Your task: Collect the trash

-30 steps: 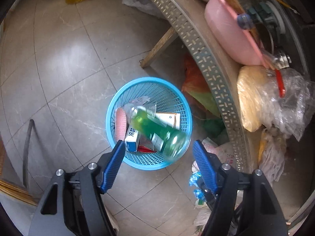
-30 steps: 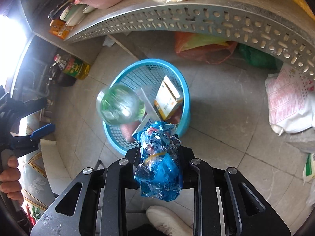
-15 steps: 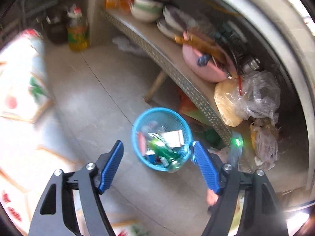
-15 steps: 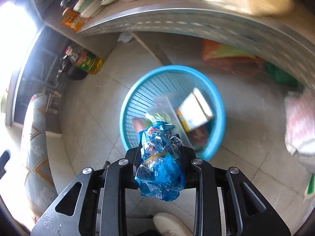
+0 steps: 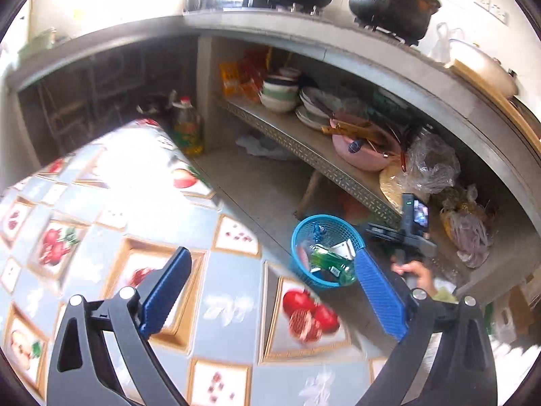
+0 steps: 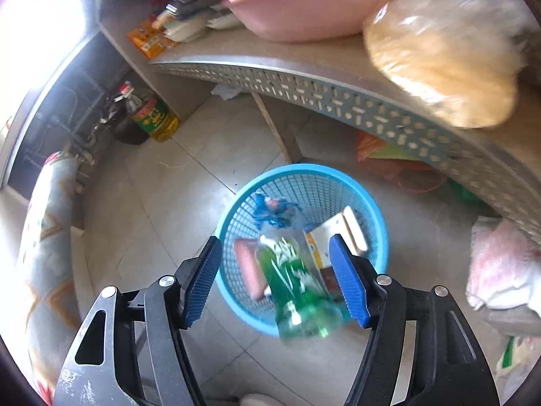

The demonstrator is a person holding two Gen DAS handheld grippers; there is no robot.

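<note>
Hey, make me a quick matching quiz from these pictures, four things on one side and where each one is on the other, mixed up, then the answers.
Things:
1. green bottle
2. pink basin
3. oil jug
4. blue wrapper

Places:
A. on the perforated shelf
B. standing on the floor
C. on the far inner wall of the blue basket
D. lying in the basket, base over its near rim

Pairs: 1-D, 2-A, 3-B, 4-C

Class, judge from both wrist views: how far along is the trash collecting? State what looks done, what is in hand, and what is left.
Done: the blue basket holds a green bottle, a crumpled blue wrapper and a small carton.
In hand: nothing; the right gripper is open above the basket, and the left gripper is open over the patterned table.
Left: no further loose trash is clearly visible.
</note>
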